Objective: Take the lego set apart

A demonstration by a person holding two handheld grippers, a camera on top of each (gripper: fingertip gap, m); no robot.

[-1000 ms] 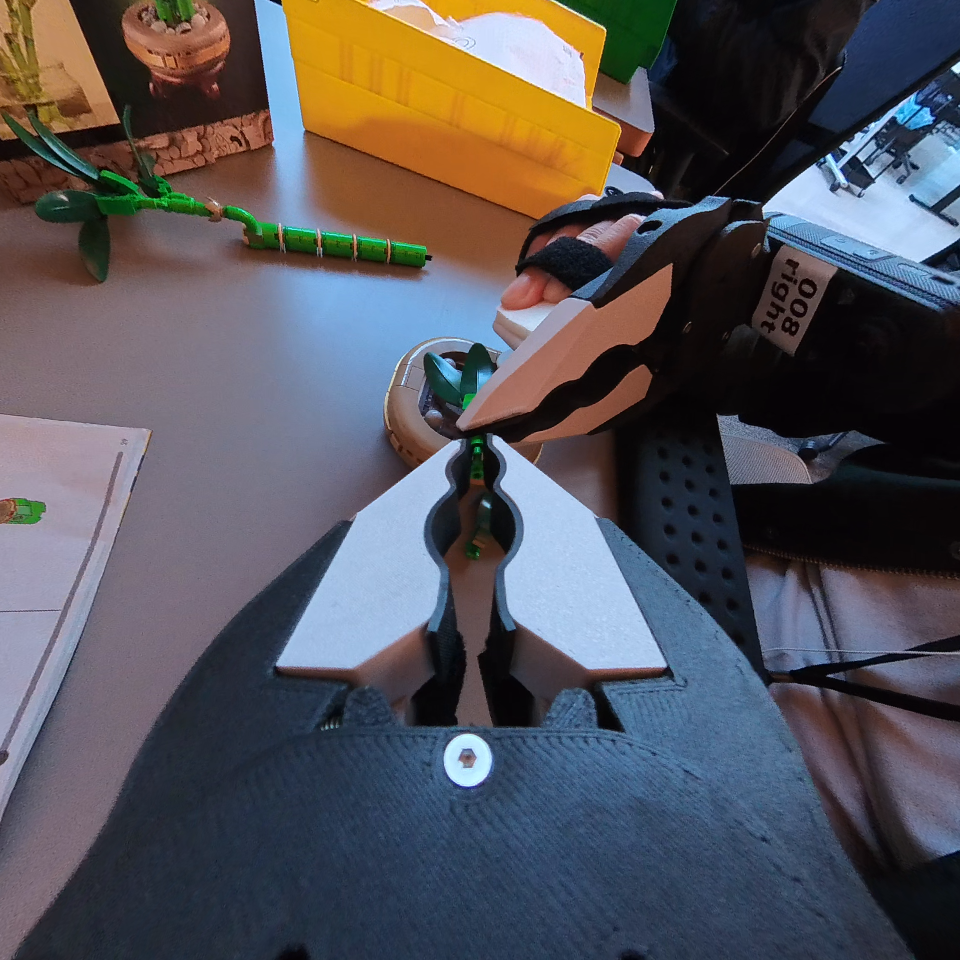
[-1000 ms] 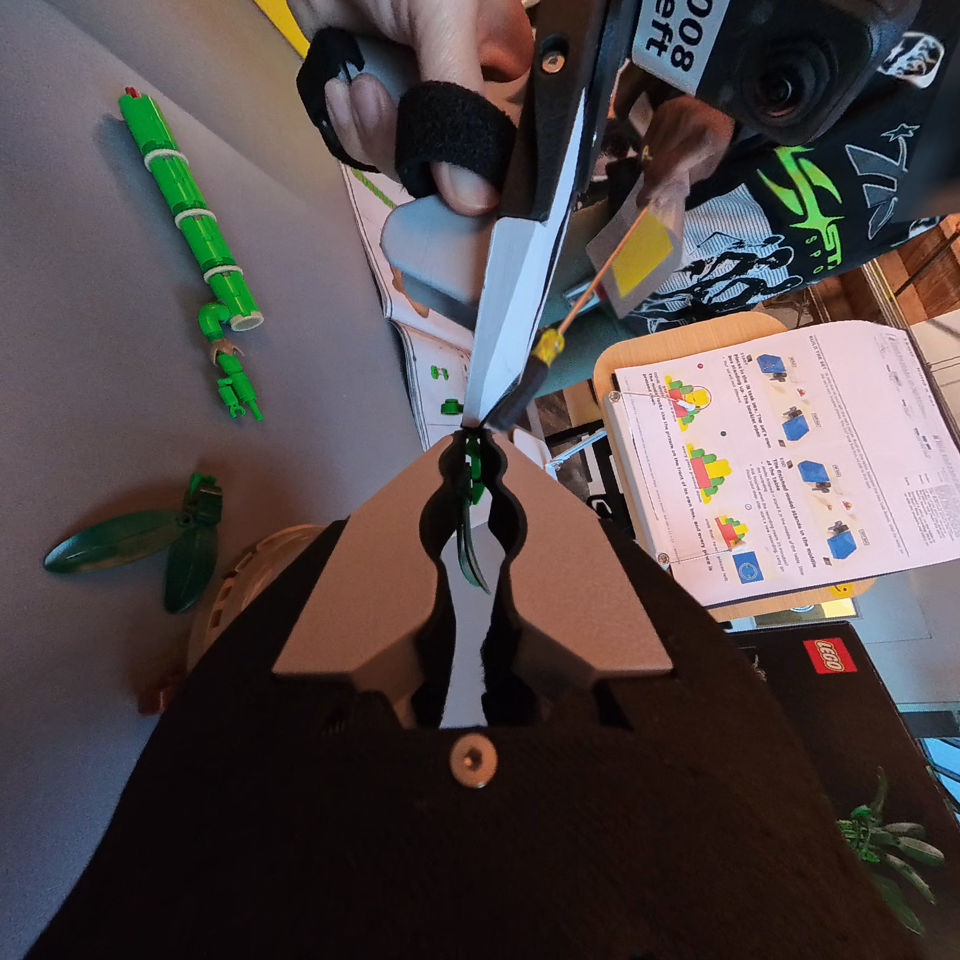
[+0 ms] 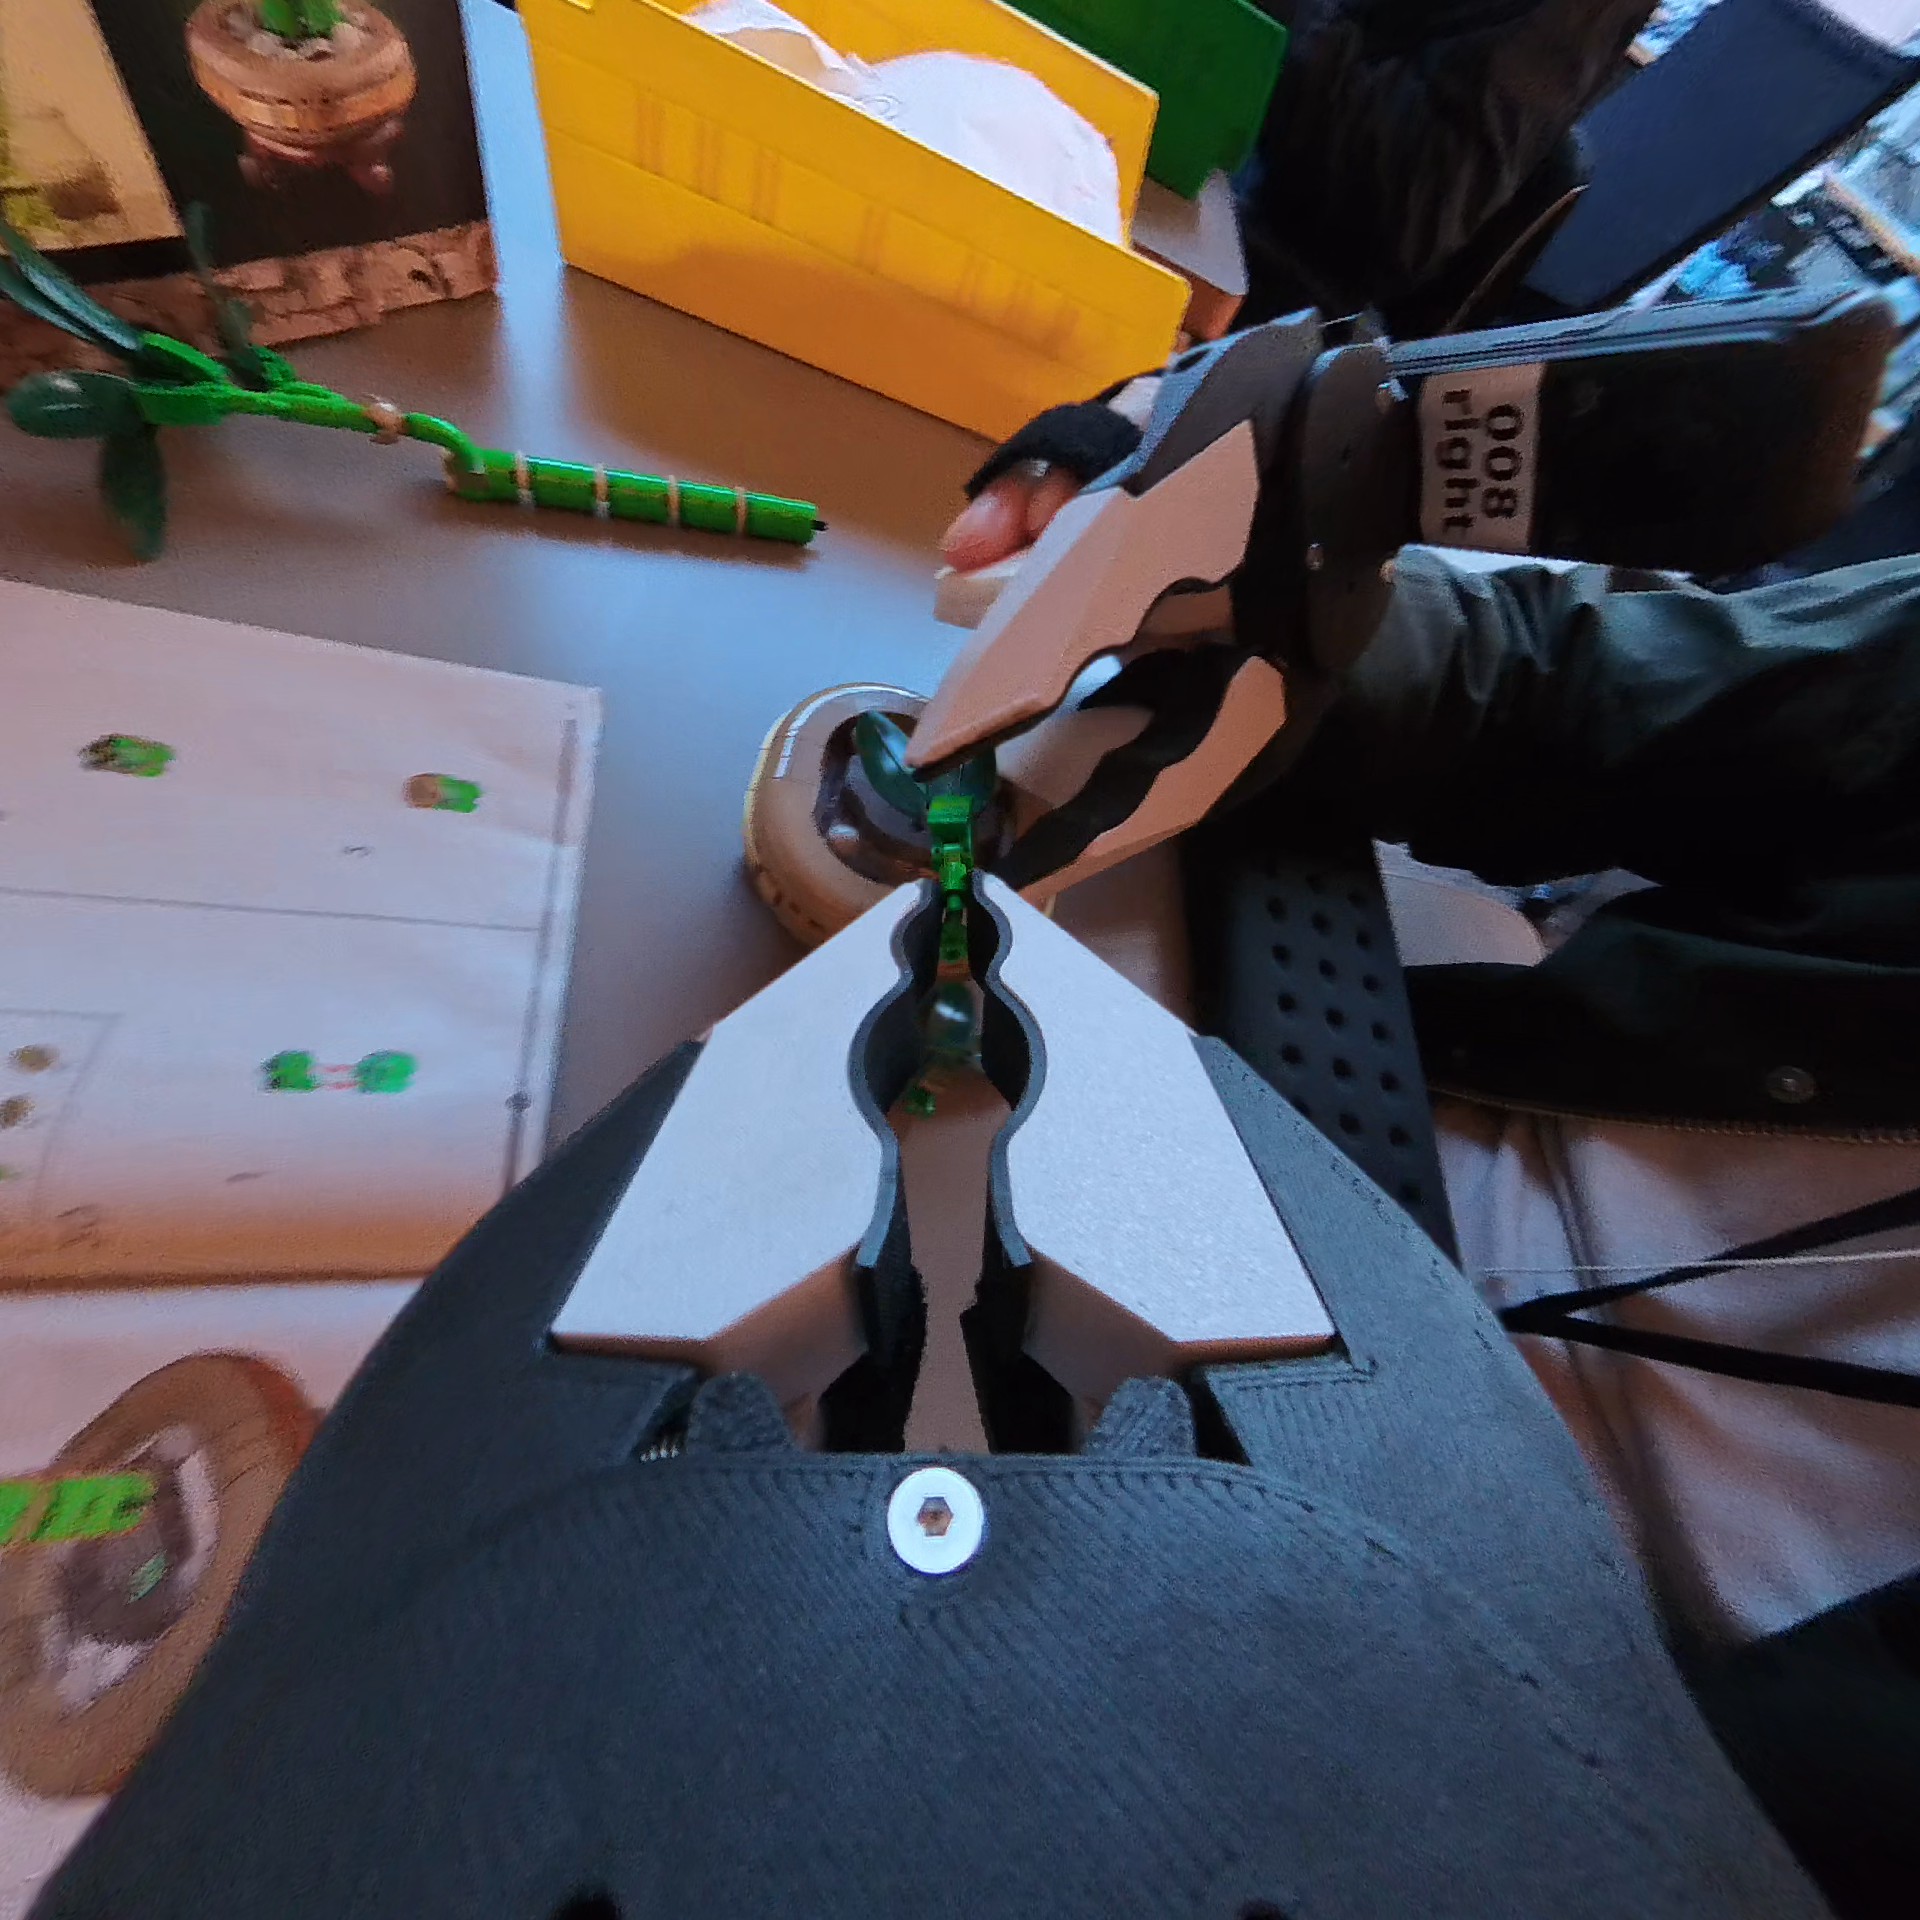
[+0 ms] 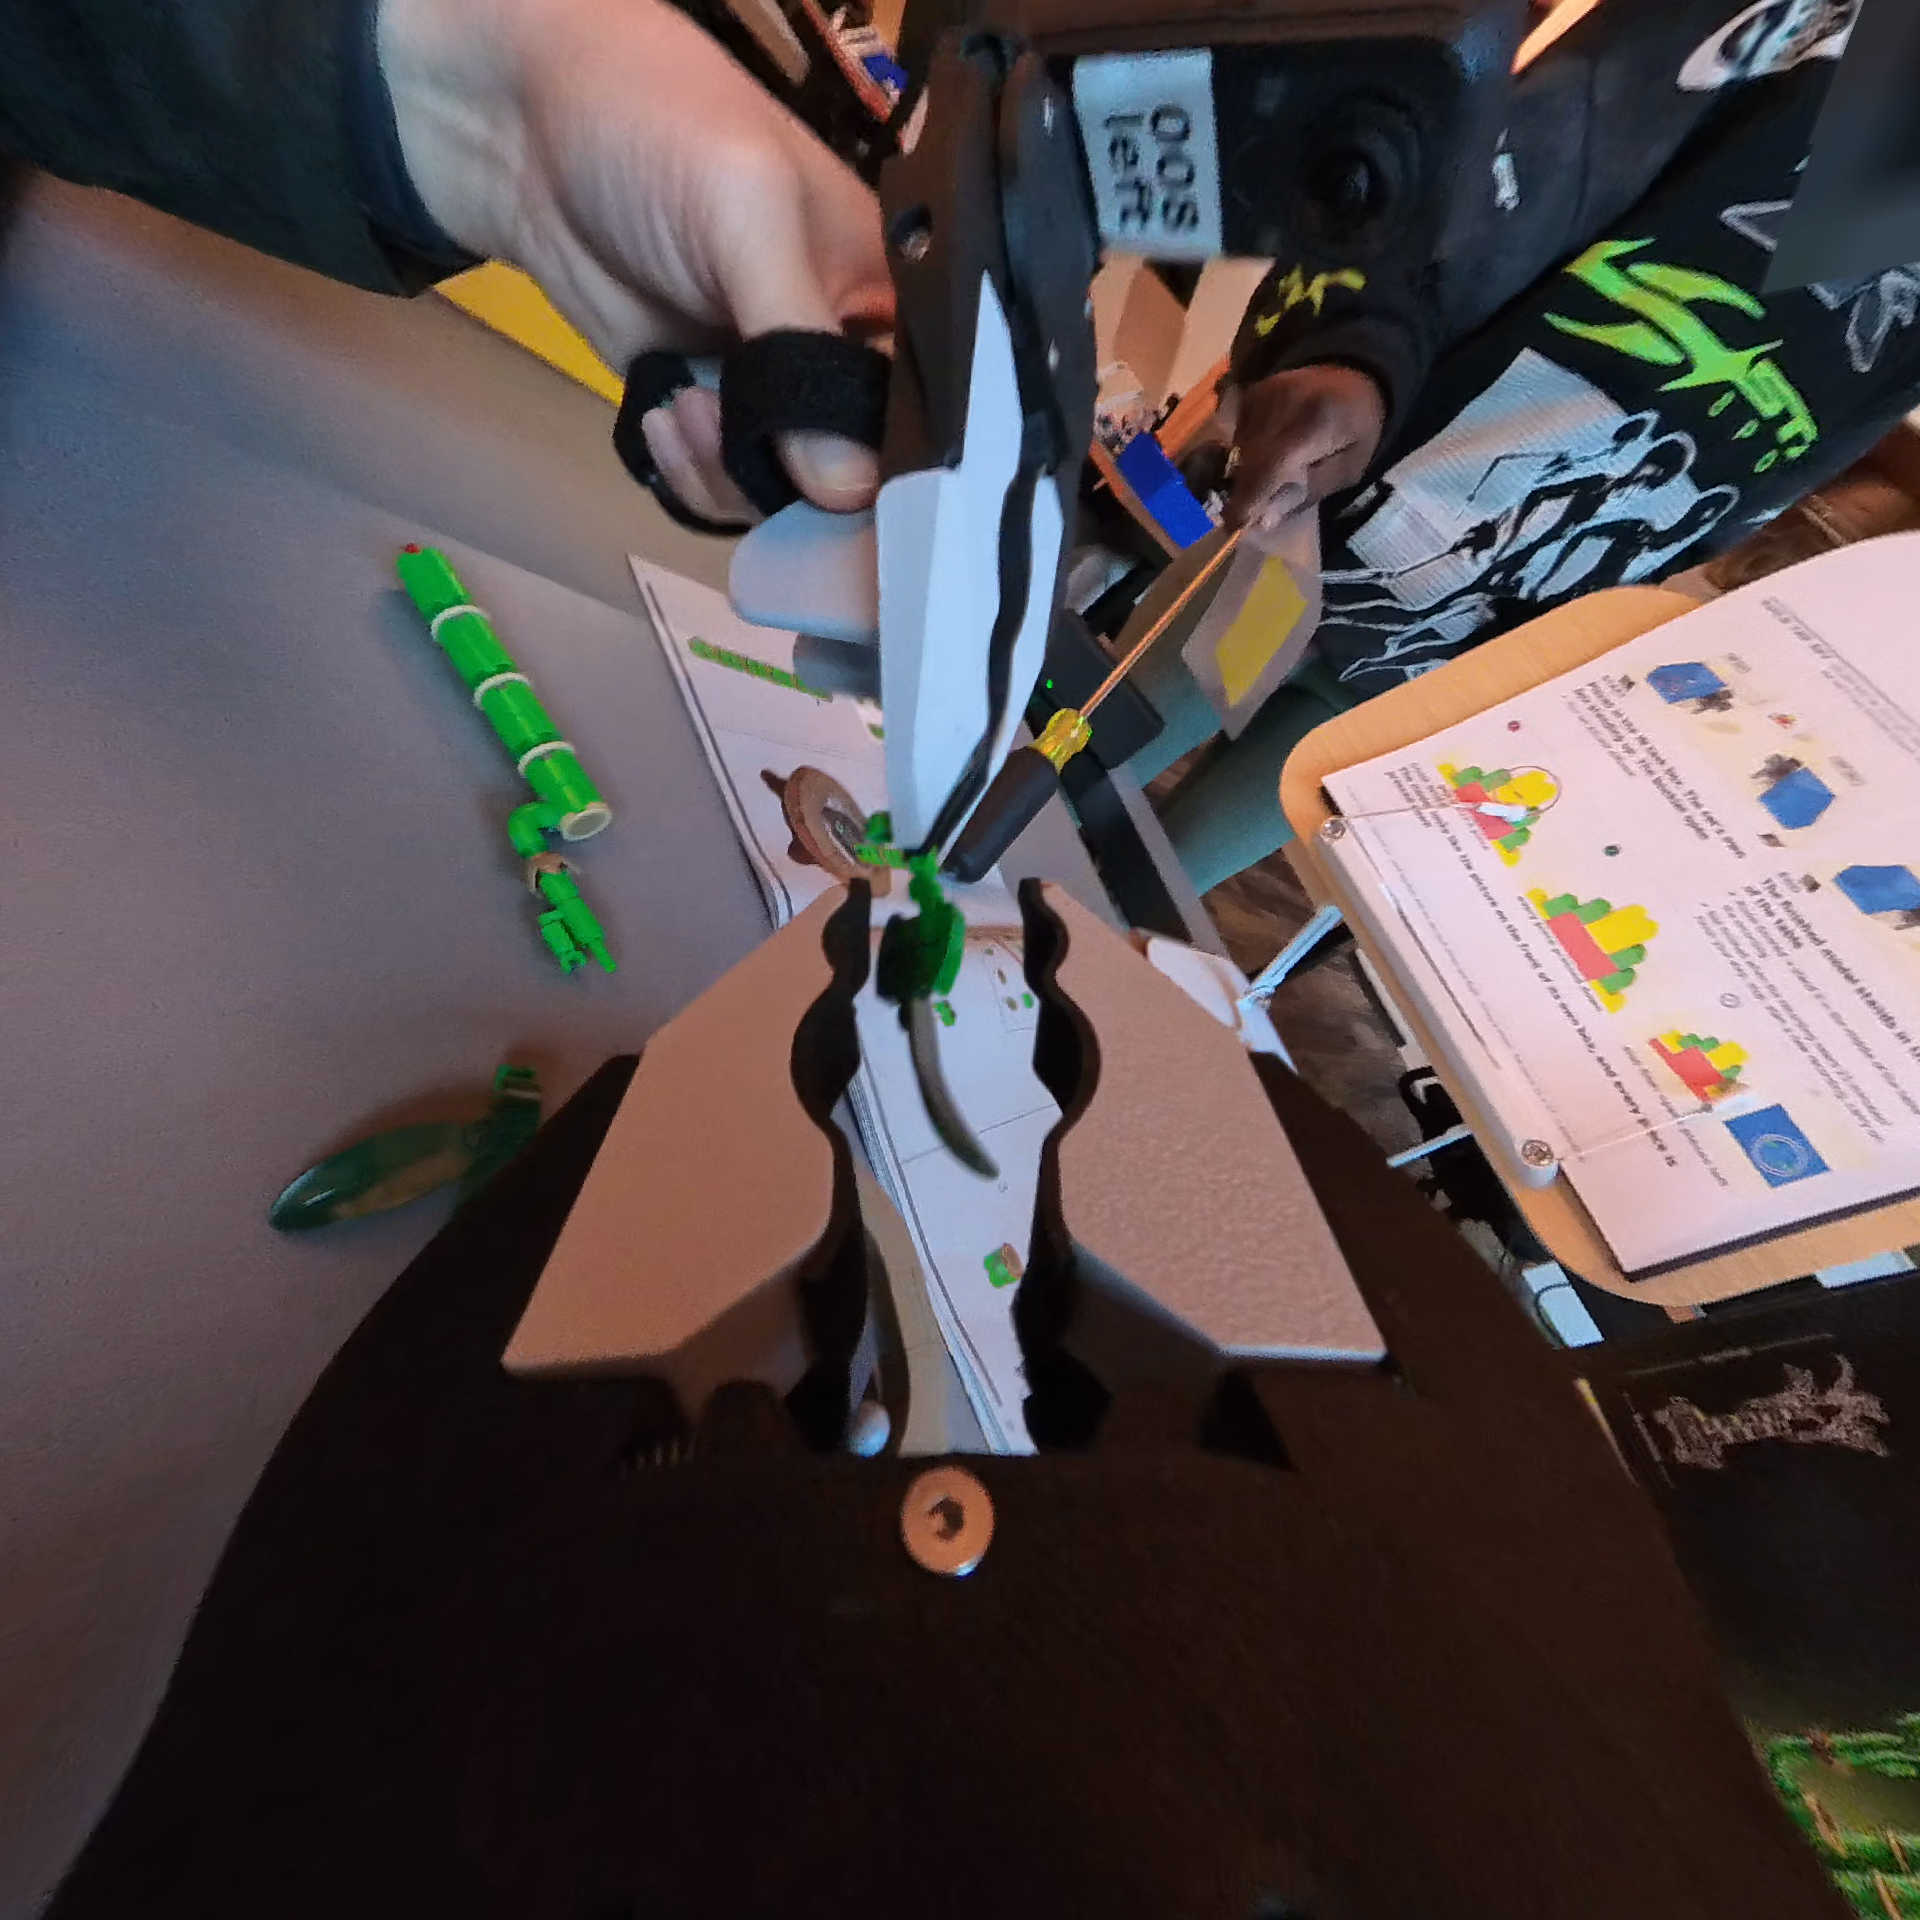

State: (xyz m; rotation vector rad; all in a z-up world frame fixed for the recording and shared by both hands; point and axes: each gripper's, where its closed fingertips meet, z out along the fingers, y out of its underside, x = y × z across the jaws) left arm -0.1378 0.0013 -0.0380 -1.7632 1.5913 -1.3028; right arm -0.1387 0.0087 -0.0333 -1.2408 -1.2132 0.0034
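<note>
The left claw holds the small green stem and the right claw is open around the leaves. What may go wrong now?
1. The left claw pinches the green stem only at its tips; it may slip out.
2. The right claw is open, so nothing else holds the leaves; near the table edge, pieces may fall off.

Green stem (image 3: 950, 868) pinched, tan pot (image 3: 800, 831) below
</note>
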